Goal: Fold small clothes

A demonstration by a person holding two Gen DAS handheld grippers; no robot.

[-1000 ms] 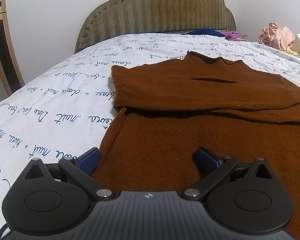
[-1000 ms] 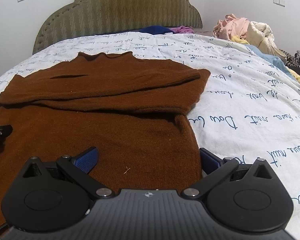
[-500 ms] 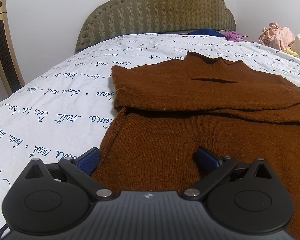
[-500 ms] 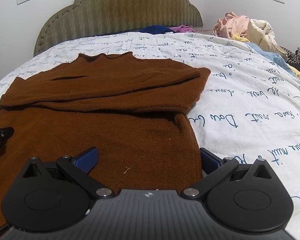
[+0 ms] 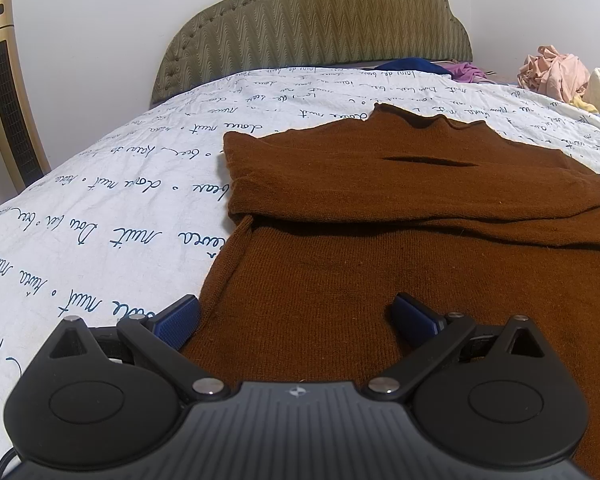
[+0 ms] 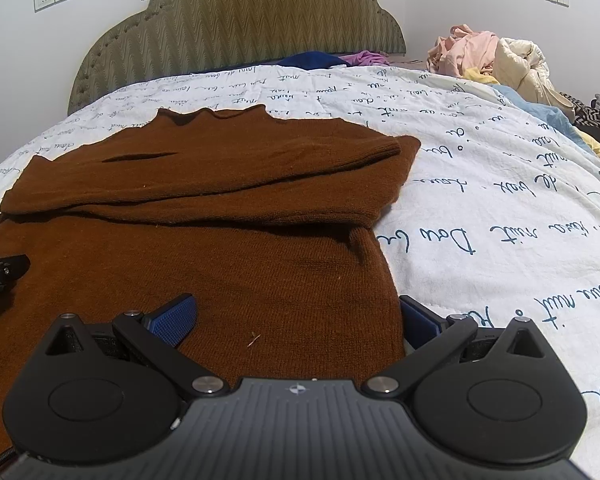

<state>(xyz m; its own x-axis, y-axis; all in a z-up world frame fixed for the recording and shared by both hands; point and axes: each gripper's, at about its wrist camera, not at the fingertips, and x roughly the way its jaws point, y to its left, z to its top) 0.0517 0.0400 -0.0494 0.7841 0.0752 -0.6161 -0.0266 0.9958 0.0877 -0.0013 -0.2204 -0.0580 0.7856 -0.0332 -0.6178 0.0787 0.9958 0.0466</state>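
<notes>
A brown knit sweater (image 5: 400, 248) lies flat on the bed's white sheet (image 5: 100, 216), which is printed with dark blue handwriting. Its collar points toward the padded headboard (image 5: 320, 28), and both sleeves are folded in across the chest – they form a thick band over the upper body, with a narrow dark slit between the layers just below the neck. The hem end is nearest the cameras.

The left gripper (image 5: 296, 316) sits low over the sweater's left hem corner, its jaws spread wide and gripping nothing; the left blue pad (image 5: 178, 318) is just outside the side seam over the sheet, the other over the knit. The right gripper (image 6: 298, 316) is likewise wide open and empty at the right hem corner, one pad on the knit and the other just past the edge.

The left wrist view alone shows a gold tower fan (image 5: 6, 92) against the wall. The right wrist view takes in far more of the heap of loose clothes (image 6: 496, 56) at the bed's far right side (pink, cream and pale blue pieces), a bit of straw-coloured lint (image 6: 254, 338) on the knit – and a black part of the left gripper at its left edge.
</notes>
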